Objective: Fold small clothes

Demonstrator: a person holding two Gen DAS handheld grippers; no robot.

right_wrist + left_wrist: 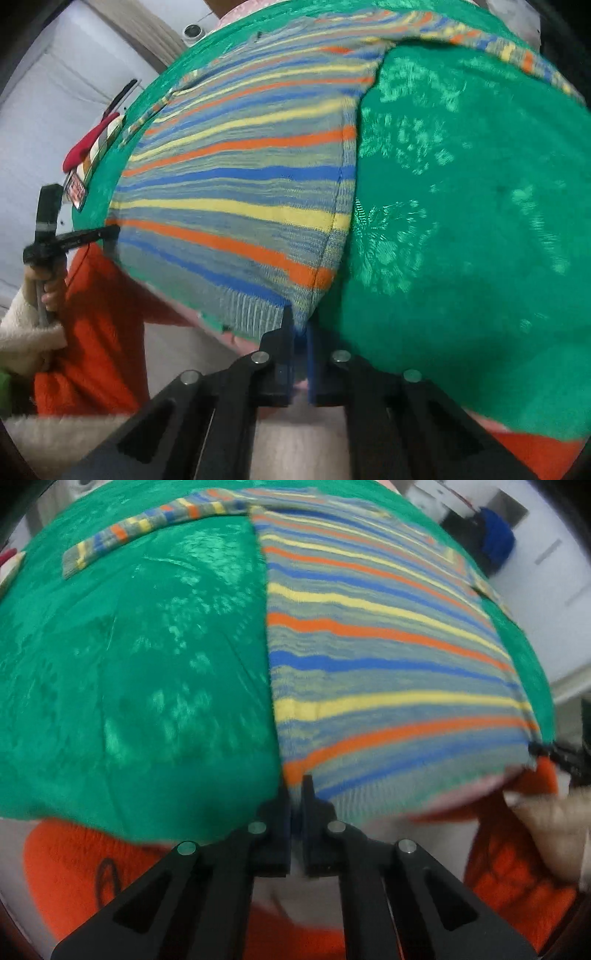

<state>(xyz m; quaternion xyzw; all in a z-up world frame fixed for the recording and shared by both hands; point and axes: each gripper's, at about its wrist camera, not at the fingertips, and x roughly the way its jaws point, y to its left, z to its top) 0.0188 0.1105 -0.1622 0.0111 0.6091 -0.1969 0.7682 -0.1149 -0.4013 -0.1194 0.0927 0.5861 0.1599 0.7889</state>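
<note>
A small striped knit sweater (pixel 369 657), blue, yellow, orange and grey, lies flat on a green cloth (pixel 129 683). One sleeve (pixel 147 524) stretches out at the far left. My left gripper (pixel 294 786) is shut on the sweater's near left hem corner. In the right wrist view the sweater (pixel 240 192) fills the left half, and my right gripper (pixel 300 317) is shut on its near right hem corner. The other gripper shows at each view's side edge, the right one (pixel 546 751) in the left wrist view, the left one (pixel 99 234) in the right wrist view.
The green cloth (pixel 480 221) covers the table to its near edge. The person's orange sweater (pixel 74 867) is close below the edge. A red and white object (pixel 88 144) lies at the table's far left edge. White cabinets (pixel 546 572) stand behind.
</note>
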